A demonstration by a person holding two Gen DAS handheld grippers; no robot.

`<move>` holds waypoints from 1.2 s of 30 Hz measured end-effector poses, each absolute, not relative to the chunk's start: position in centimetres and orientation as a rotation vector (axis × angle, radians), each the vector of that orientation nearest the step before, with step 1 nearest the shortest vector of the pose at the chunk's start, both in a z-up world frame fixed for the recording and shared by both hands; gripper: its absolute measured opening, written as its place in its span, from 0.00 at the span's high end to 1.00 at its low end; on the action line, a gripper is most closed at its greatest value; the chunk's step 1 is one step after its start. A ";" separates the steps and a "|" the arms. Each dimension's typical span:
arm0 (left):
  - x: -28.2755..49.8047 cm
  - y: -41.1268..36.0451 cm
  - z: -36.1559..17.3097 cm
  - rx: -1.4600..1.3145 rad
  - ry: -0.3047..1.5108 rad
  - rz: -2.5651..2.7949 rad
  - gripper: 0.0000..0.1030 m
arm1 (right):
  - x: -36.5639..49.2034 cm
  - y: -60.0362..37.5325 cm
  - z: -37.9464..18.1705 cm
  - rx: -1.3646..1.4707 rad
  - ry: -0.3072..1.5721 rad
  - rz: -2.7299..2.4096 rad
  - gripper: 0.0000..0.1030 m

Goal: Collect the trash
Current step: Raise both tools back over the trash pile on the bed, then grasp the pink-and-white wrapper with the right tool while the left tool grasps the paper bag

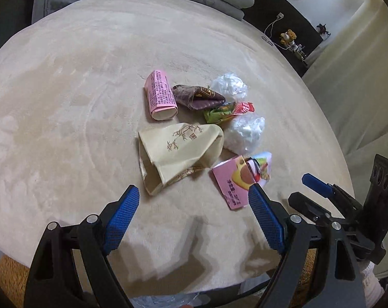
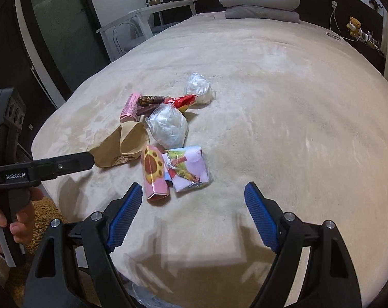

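I have both tools over the near edge of the bed [image 1: 65, 102], which is covered with a beige plush blanket. My left tool [image 1: 194, 200] stands wide, nothing between its blue fingers [image 1: 122, 218]. My right tool [image 2: 192, 197] is wide as well and holds nothing.

The trash sits in one loose pile near the middle of the bed. From the left wrist view, the tan paper bag [image 1: 178, 154] with a bamboo print lies closest, just ahead of the left tool, its open mouth turned toward me. Behind it lies a pink printed box [image 1: 160, 96], touching a brown wrapper [image 1: 197, 97]. Next to that is a red and green snack wrapper [image 1: 227, 111], flanked by two clear crumpled plastic bags, one farther back [image 1: 228, 86] and one nearer [image 1: 245, 133]. A pink carton [image 1: 232, 182] with a paw print lies just ahead of the right finger of the left tool, touching a colourful small packet [image 2: 188, 168].

In the right wrist view the left tool's finger reaches in from the side and overlaps the tan bag; I cannot tell whether it touches. Grey folded bedding [image 2: 260, 5] rests at the far end of the bed.
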State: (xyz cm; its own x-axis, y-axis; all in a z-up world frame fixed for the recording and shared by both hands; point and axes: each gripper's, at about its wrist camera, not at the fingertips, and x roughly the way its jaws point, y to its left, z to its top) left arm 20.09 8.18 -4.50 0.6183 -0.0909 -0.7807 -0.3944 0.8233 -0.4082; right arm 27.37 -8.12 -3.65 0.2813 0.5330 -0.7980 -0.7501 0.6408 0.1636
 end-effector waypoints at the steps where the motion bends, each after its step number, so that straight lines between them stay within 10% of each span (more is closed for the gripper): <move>1: 20.5 8.3 -4.7 -0.595 0.904 0.190 0.17 | 27.6 -7.6 -4.0 -0.279 0.954 0.878 0.21; 18: 25.5 10.7 -7.6 -0.617 0.954 0.285 0.17 | 29.4 -2.9 -7.3 -0.437 0.947 0.891 0.24; 25: 25.7 9.9 -7.6 -0.552 0.935 0.319 0.23 | 27.9 -1.7 -7.6 -0.535 0.878 0.873 0.52; 36: 23.9 10.2 -6.7 -0.544 0.896 0.317 0.30 | 27.5 -2.6 -6.4 -0.512 0.852 0.870 0.53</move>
